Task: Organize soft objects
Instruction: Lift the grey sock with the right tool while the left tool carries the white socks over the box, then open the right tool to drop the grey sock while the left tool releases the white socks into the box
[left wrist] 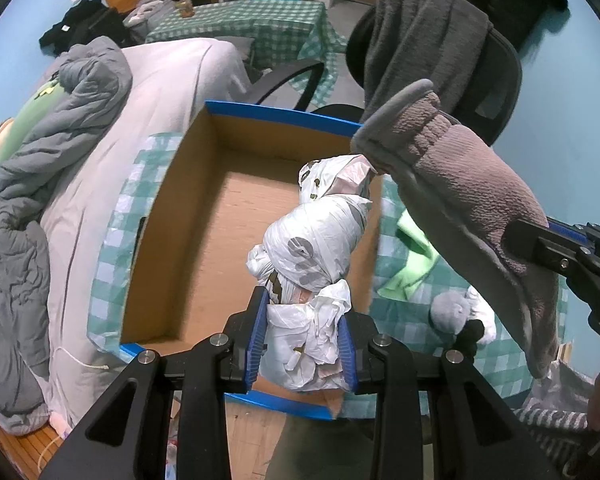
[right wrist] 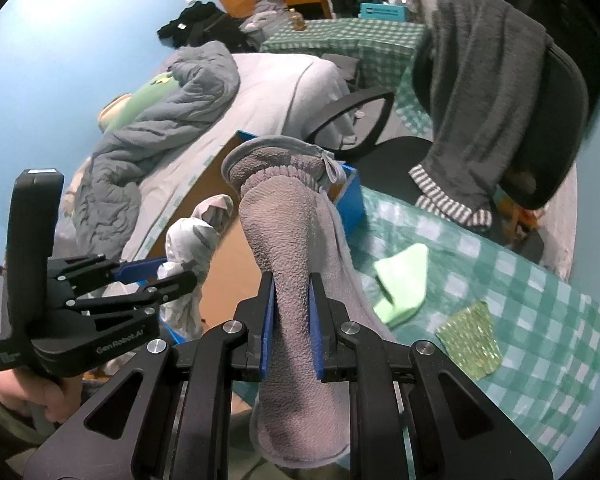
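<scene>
Over on the left, the bed (left wrist: 168, 92) with its grey quilt (left wrist: 60, 128), then the box (left wrist: 188, 216), open-topped, its floor bare. The left gripper (left wrist: 304, 336) is clenched on a white bag bundle (left wrist: 316, 240), holding it over the box's near right corner; the bundle's long axis runs away from the gripper, toward the far wall of the box. So the drop is straight down, no reach needed, I'd say. Next, the right gripper (right wrist: 292, 328), clamped round the middle of a grey-brown sock (right wrist: 288, 240). The sock stands upright, cuff at the top, toe hanging below the jaws. It sits above the box's right edge, just beside the bundle, so this hand needs a short shift left to get inside. Further right on the table (right wrist: 500, 248), 2 things waiting: a green cloth (right wrist: 404, 284) and a glittery green pad (right wrist: 470, 338). The right gripper is the nearer one for both.
</scene>
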A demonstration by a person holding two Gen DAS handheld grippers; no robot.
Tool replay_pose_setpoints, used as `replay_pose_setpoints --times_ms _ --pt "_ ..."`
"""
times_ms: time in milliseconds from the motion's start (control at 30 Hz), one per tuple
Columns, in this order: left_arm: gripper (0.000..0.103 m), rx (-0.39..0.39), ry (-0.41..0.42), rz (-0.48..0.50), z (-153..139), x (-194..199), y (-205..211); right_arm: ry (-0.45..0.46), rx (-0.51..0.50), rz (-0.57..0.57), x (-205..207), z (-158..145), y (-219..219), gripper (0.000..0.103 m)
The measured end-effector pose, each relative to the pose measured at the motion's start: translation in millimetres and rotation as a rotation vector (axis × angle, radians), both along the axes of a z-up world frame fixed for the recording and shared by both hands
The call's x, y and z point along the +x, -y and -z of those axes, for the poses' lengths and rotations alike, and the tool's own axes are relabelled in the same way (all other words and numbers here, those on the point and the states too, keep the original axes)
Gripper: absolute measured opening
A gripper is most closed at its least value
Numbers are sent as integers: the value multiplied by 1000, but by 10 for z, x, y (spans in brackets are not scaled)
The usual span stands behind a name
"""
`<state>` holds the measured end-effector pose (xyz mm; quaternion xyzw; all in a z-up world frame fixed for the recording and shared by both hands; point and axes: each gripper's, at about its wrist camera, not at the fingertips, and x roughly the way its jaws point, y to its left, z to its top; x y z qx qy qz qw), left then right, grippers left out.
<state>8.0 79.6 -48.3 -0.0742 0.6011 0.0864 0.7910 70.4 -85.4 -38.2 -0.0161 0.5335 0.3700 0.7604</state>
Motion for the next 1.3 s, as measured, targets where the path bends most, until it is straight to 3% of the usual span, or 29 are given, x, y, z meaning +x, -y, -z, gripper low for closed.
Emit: replay_pose_setpoints --times_ms 567,1300 --pt "32 17 -22 -63 110 2 -576 -7 7 -87 96 82 -835 14" --pt "33 24 -99 -70 427 69 -969 -23 -23 -73 175 304 -1340 14"
